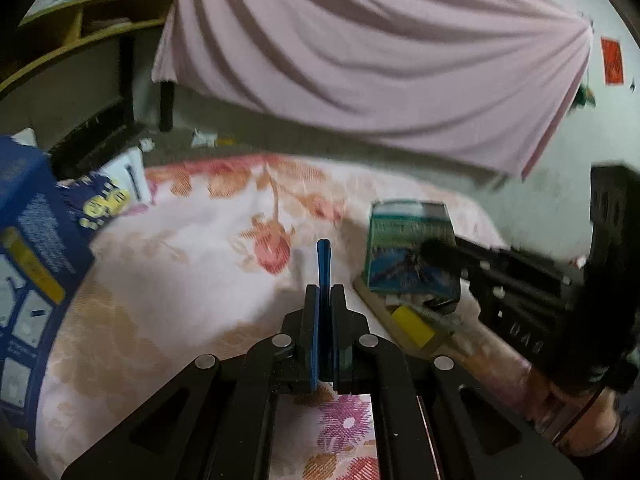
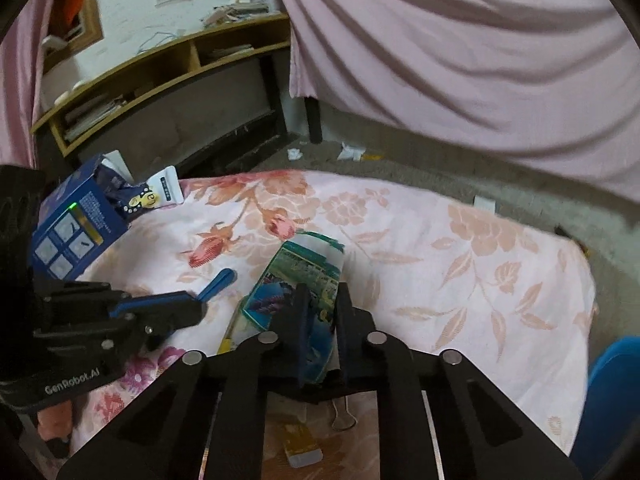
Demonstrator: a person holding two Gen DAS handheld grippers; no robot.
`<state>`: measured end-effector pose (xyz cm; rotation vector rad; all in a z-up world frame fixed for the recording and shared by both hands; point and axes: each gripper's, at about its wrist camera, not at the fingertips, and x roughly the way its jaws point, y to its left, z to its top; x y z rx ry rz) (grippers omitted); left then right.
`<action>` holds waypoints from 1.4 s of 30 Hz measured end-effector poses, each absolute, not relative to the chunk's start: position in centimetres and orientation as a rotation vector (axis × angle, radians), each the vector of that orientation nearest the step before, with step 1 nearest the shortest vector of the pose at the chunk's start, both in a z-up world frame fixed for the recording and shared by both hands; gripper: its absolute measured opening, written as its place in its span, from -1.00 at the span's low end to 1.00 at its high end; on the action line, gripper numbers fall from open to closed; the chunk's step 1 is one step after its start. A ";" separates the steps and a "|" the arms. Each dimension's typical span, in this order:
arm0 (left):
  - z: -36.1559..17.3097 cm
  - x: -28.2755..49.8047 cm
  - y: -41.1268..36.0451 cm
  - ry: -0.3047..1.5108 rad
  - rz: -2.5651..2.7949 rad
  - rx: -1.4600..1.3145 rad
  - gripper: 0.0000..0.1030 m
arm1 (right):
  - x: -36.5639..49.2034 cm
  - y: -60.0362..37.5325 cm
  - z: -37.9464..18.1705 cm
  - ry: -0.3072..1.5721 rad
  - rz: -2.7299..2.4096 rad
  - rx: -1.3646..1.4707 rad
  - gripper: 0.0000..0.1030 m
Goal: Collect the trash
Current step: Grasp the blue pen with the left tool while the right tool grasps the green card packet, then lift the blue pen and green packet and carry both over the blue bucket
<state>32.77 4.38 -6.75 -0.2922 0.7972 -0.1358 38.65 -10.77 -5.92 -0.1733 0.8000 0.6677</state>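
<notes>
My right gripper (image 2: 322, 292) is shut on a green and blue printed carton (image 2: 304, 276), held above a bed with a floral sheet (image 2: 440, 240). The carton also shows in the left wrist view (image 1: 408, 248), with the right gripper (image 1: 436, 252) reaching in from the right. My left gripper (image 1: 324, 292) is shut on a thin blue stick (image 1: 323, 256); it shows at the left of the right wrist view (image 2: 200, 304), with the blue stick (image 2: 218, 282) poking out of it. A yellow-tipped piece (image 1: 412, 324) lies under the carton.
A large blue box (image 2: 76, 224) with a torn blue wrapper (image 2: 140, 198) stands at the bed's left edge. Paper scraps (image 2: 352, 152) lie on the floor beyond. A pink curtain (image 2: 460, 48) hangs behind. A binder clip (image 2: 342, 416) and a small eraser-like block (image 2: 302, 446) lie near me.
</notes>
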 end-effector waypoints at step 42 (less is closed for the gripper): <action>8.4 24.0 -11.0 0.100 -0.335 -0.090 -0.95 | 24.5 -26.6 5.0 -0.095 0.241 0.024 -0.85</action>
